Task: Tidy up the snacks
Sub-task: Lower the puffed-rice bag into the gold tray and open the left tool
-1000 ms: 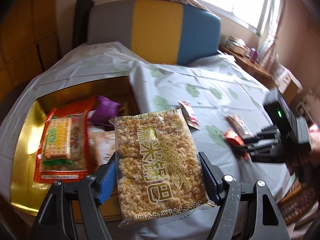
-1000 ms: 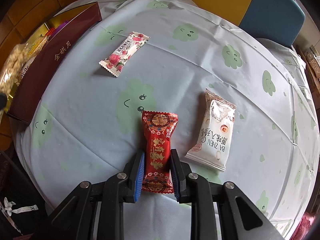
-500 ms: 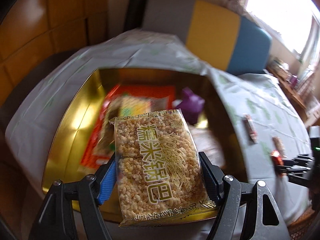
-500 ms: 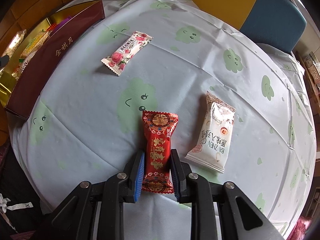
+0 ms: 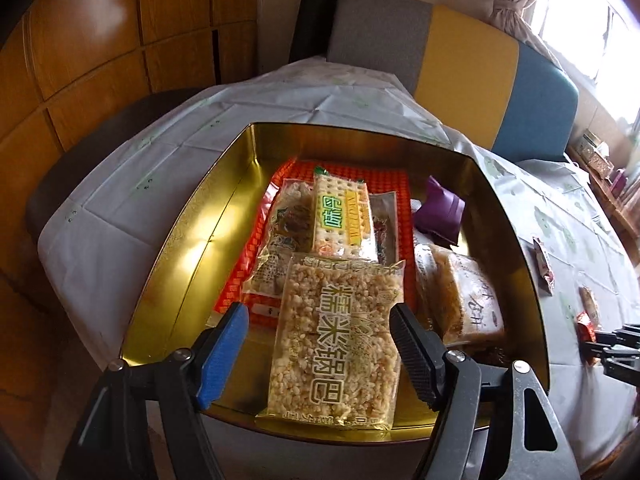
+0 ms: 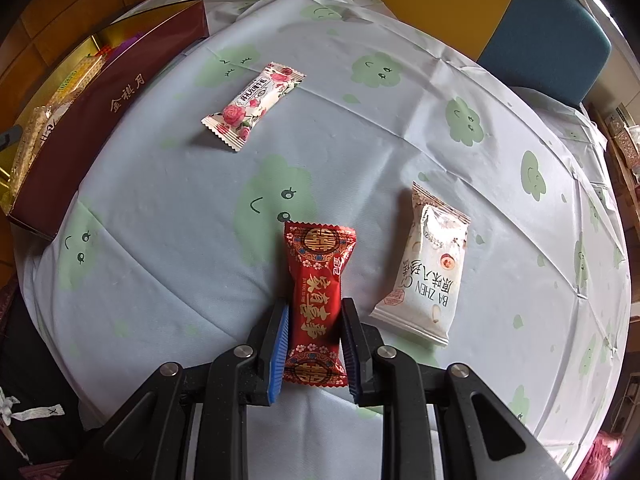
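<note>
A clear pack of puffed rice cakes (image 5: 336,344) lies in the gold tin (image 5: 188,248), its near end on the tin's front rim. My left gripper (image 5: 318,312) straddles it with jaws closing. The blue pad (image 5: 224,352) stands clear of the pack, while the black finger (image 5: 416,356) is at its right edge. My right gripper (image 6: 314,308) is shut on a red sweet pack (image 6: 318,280) that rests on the tablecloth, and it also shows as the right gripper (image 5: 612,344) at the edge of the left wrist view.
The tin holds a green-and-white cracker pack (image 5: 340,216), a purple pouch (image 5: 438,212) and a brown cake pack (image 5: 468,292). On the cloth lie a rose-printed pack (image 6: 252,106) and a white pack (image 6: 426,272). The tin's maroon outer wall (image 6: 100,120) stands at the left. A striped chair (image 5: 460,48) is behind.
The left gripper swung from the table side to over the tin. The rice cake pack, gripped before, now sits lower in the tin with a gap at the blue pad. The right gripper stayed put.
</note>
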